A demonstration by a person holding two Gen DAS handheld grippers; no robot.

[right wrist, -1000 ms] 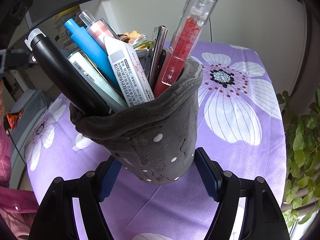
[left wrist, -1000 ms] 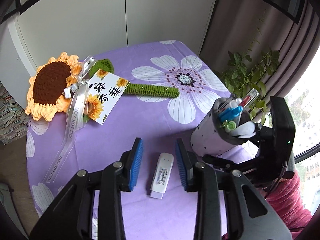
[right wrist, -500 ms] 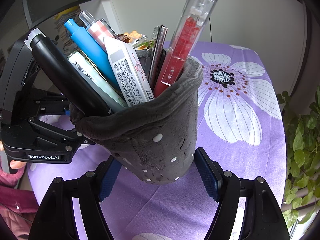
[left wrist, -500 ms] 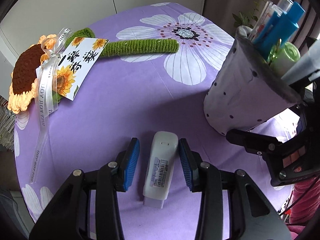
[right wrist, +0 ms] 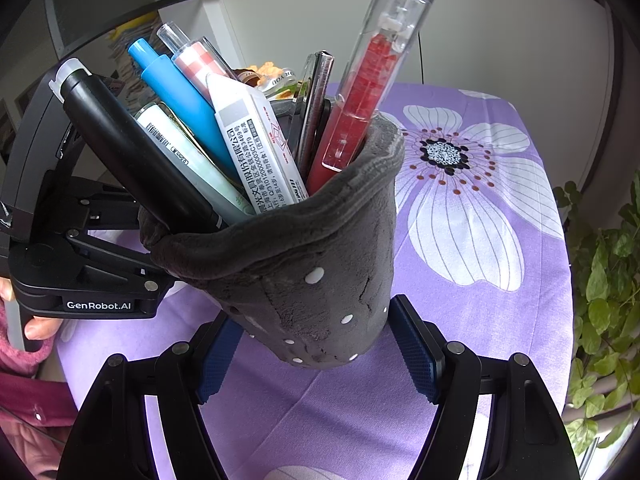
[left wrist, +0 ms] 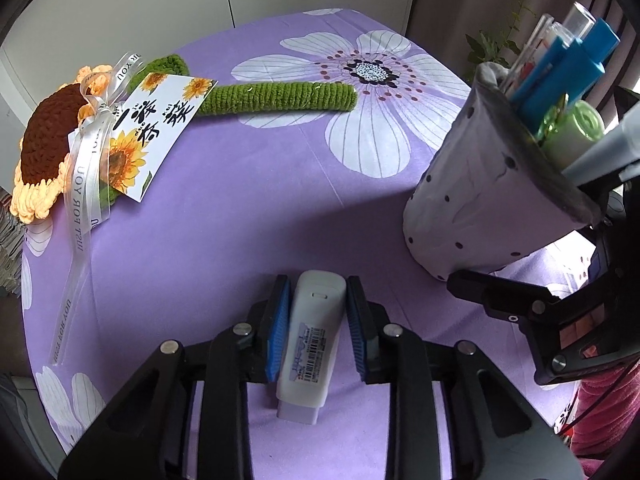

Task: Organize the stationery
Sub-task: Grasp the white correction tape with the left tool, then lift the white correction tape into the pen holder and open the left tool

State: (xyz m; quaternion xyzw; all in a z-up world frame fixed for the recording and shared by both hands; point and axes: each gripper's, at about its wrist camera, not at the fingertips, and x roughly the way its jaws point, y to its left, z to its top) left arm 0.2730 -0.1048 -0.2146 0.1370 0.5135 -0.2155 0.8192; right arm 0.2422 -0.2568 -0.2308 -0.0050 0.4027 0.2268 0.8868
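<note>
Item one, my left gripper (left wrist: 314,332): its jaws had just been closing around the white correction-tape case (left wrist: 310,344), which lay flat on the purple flowered tablecloth (left wrist: 240,220) between the blue pads (left wrist: 278,340). The left pad lay against the case; at the right pad I could not tell whether a sliver of gap remained, so I would not call the grip firm.

Item two, my right gripper (right wrist: 316,352): clamped on the lower body of the grey dotted pen pouch (right wrist: 320,280), which stood tilted on the cloth.

Only the right wrist view listed the pouch's contents plainly: a black marker (right wrist: 132,148), a blue pen (right wrist: 180,108), a white glue tube (right wrist: 256,148) and a clear pen with red filling (right wrist: 368,80). It also showed my fingers (right wrist: 38,326) and a pink sleeve (right wrist: 20,356) behind the left tool.

Only the left wrist view showed the case, and beyond it a crocheted sunflower (left wrist: 52,140) with a green stem (left wrist: 280,96), a printed card (left wrist: 156,128) and a ribbon (left wrist: 80,184), well apart from the pouch.
</note>
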